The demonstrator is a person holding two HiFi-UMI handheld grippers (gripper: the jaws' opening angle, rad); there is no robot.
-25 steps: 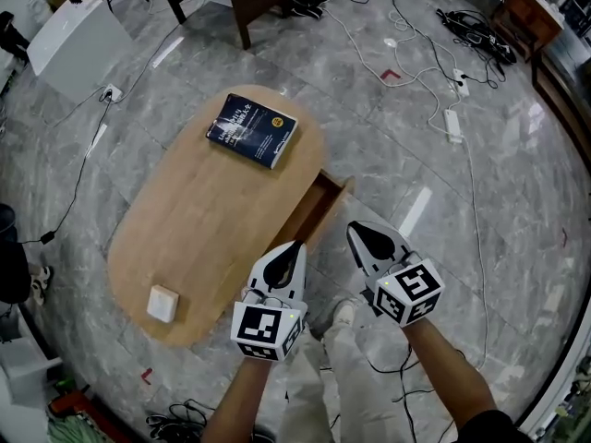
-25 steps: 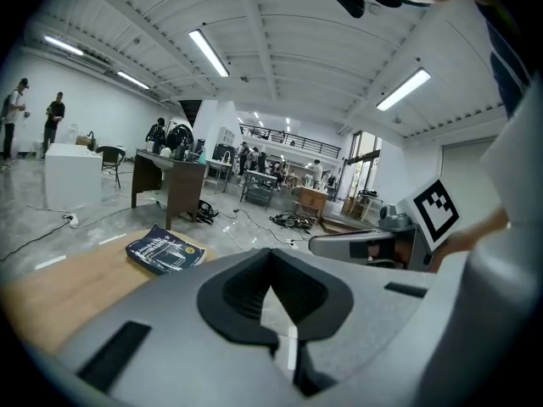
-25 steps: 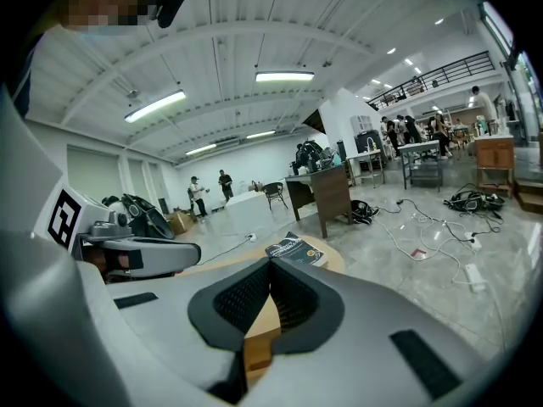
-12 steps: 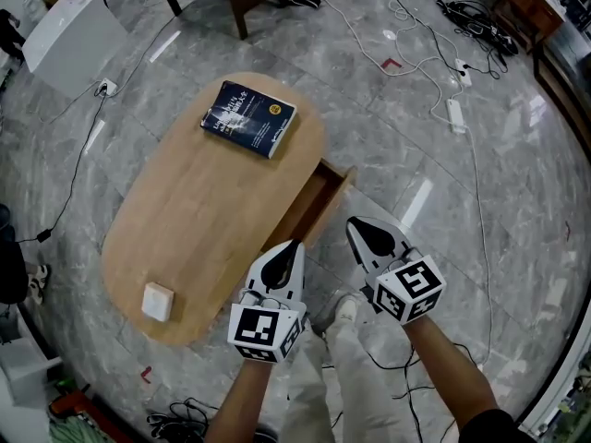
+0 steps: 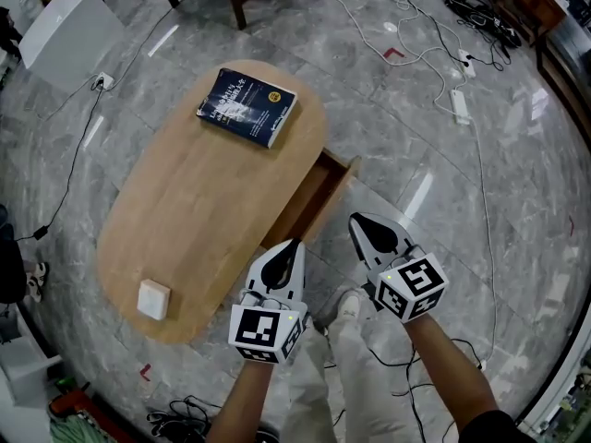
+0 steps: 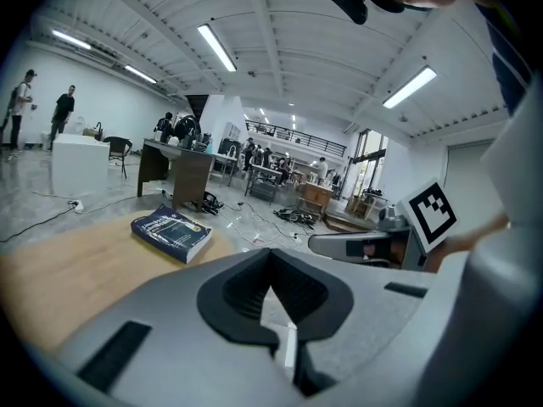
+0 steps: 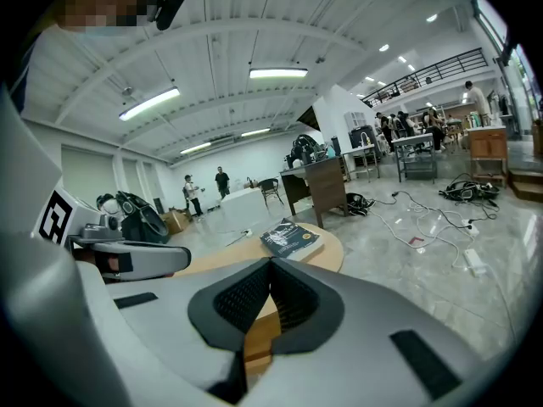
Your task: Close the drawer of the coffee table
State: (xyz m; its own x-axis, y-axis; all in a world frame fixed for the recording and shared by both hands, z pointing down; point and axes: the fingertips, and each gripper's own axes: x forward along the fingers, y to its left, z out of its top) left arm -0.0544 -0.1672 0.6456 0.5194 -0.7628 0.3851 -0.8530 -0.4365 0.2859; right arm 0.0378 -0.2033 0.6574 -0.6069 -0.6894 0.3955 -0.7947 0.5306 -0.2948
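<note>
The oval wooden coffee table (image 5: 194, 220) has its drawer (image 5: 312, 201) pulled out on the right side, toward me. My left gripper (image 5: 295, 245) hovers at the near end of the drawer, jaws shut and holding nothing. To the drawer's right, above the floor, my right gripper (image 5: 355, 221) is also shut and holding nothing. In the left gripper view the shut left gripper (image 6: 271, 254) points across the tabletop, with the right gripper's body at the right. In the right gripper view the right gripper (image 7: 271, 264) faces the drawer's wood (image 7: 259, 329).
A dark blue book (image 5: 245, 106) lies on the table's far end and a small white box (image 5: 153, 299) on its near end. Cables and power strips (image 5: 459, 105) trail over the marble floor at the right. My legs and a shoe (image 5: 343, 310) are below the grippers.
The table and drawer have slid slightly up and left in the head view. Both grippers stay shut in nearly the same places beside the drawer.
</note>
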